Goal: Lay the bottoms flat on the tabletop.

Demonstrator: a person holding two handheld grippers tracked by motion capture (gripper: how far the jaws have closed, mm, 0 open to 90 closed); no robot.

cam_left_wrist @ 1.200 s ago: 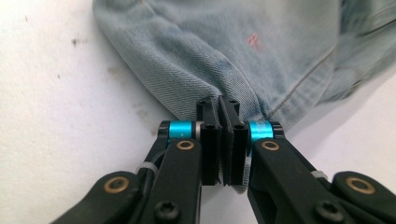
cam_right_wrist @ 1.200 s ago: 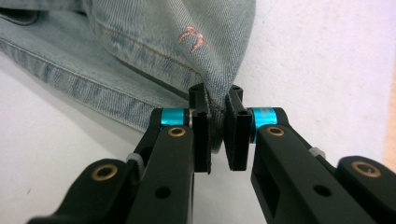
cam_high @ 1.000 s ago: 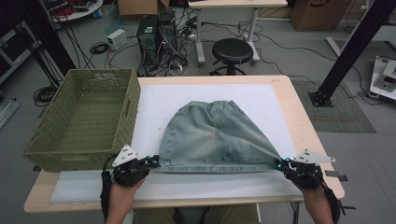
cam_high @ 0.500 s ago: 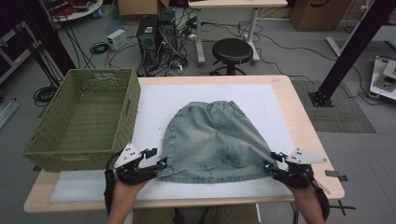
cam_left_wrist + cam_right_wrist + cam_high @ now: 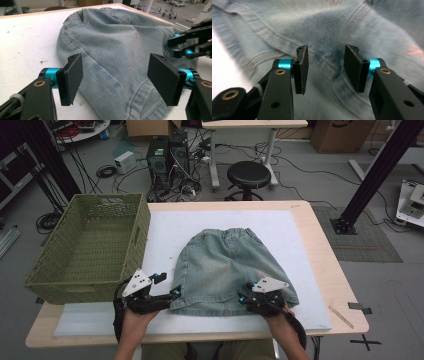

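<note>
A light-blue denim skirt [image 5: 227,265] lies flat on the white mat [image 5: 165,227], waistband away from me. My left gripper [image 5: 174,293] sits at the hem's left corner. Its jaws have just been opening and stand wide in the left gripper view [image 5: 115,72], with the skirt [image 5: 112,37] beyond them and not pinched. My right gripper [image 5: 243,298] hovers over the hem right of centre. Its jaws have just been opening too and stand partly apart [image 5: 325,65] above the denim [image 5: 287,22], gripping nothing. The left gripper view also catches the right gripper [image 5: 190,42] at the far side.
A green wicker basket [image 5: 85,250] stands at the table's left, close to my left hand. A thin wooden stick [image 5: 341,316] lies on the bare tabletop at the right front. A black stool [image 5: 248,172] and computer gear stand behind the table.
Both grippers have let go of the hem corners and opened. The stretched hem has slackened and narrowed. My right gripper has slid left over the skirt, and the left has stayed put.
</note>
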